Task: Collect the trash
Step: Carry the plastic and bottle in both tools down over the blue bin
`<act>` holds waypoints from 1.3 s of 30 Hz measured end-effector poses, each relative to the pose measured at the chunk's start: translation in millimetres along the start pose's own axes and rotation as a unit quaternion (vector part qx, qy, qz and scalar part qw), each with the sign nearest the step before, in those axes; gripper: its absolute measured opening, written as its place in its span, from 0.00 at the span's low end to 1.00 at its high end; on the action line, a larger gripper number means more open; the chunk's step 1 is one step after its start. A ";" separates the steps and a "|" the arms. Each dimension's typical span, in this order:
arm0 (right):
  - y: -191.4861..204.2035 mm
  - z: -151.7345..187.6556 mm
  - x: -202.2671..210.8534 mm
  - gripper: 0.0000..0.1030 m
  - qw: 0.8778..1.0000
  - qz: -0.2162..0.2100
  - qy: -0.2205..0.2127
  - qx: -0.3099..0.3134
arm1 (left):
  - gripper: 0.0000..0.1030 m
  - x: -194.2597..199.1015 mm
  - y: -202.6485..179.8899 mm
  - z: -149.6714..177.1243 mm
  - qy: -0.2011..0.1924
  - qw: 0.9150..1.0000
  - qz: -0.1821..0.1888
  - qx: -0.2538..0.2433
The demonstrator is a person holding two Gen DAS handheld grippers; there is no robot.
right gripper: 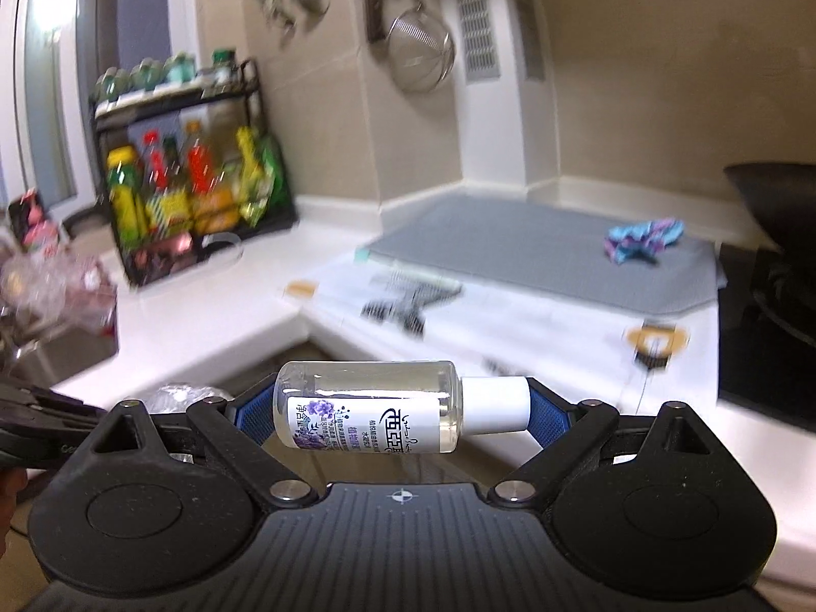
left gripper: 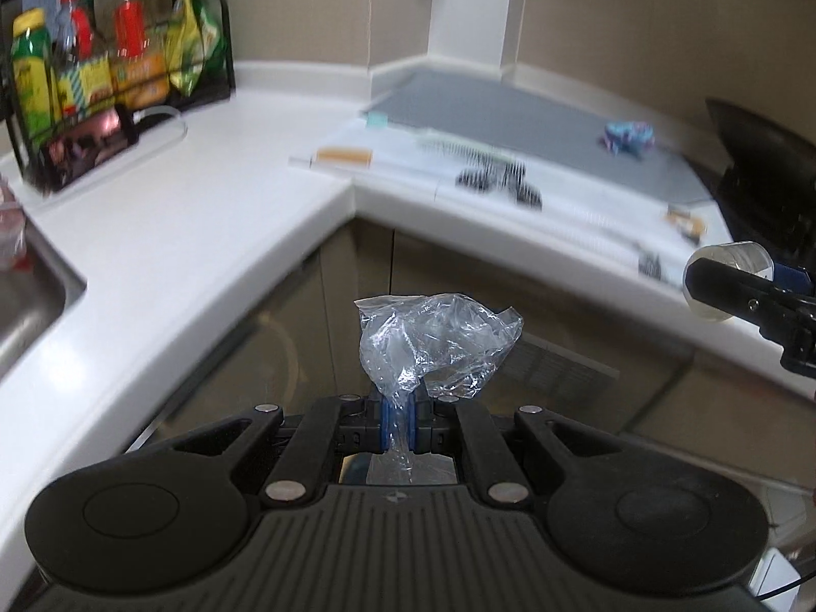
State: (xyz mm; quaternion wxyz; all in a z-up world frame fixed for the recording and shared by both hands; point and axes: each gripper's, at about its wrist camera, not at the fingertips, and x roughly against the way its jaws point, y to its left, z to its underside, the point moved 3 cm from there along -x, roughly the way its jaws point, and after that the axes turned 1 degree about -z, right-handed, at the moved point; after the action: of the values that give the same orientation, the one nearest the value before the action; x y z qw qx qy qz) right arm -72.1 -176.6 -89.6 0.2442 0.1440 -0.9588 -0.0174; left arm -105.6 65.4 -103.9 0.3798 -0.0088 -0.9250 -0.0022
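Note:
My left gripper (left gripper: 401,415) is shut on a crumpled clear plastic bag (left gripper: 438,341), held in the air in front of the white L-shaped counter (left gripper: 214,214). My right gripper (right gripper: 403,410) is shut on a small clear bottle (right gripper: 367,408) with a white cap and a flowered label, held sideways between the blue pads. The bottle's base shows at the right edge of the left wrist view (left gripper: 729,275). A blue and purple crumpled wrapper (right gripper: 642,239) lies on the grey mat (right gripper: 510,250); it also shows in the left wrist view (left gripper: 628,136).
A black rack of bottles and snack bags (right gripper: 194,194) stands at the counter's back left. A sink (left gripper: 25,296) is at the left. White printed paper (right gripper: 459,316) lies by the counter edge. A black stove (right gripper: 765,316) is at the right. A strainer (right gripper: 421,51) hangs on the wall.

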 end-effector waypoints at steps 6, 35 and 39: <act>10.7 31.2 -1.8 0.93 0.999 -0.010 0.045 0.000 | 0.06 -6.5 0.9 28.9 0.023 1.000 -0.008 -0.005; 31.9 90.1 -29.5 0.93 0.988 -0.033 0.147 0.018 | 0.06 -48.2 -11.1 57.1 0.084 0.996 -0.011 -0.024; 31.0 91.8 -31.4 0.93 0.988 -0.033 0.153 0.017 | 0.06 -51.3 -12.0 58.8 0.086 0.996 -0.009 -0.023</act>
State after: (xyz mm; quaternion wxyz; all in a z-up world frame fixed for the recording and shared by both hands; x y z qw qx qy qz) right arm -97.5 -141.3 -181.7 0.3845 0.1812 -0.9051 0.0133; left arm -110.7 53.2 -181.7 0.4575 -0.0091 -0.8887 -0.0279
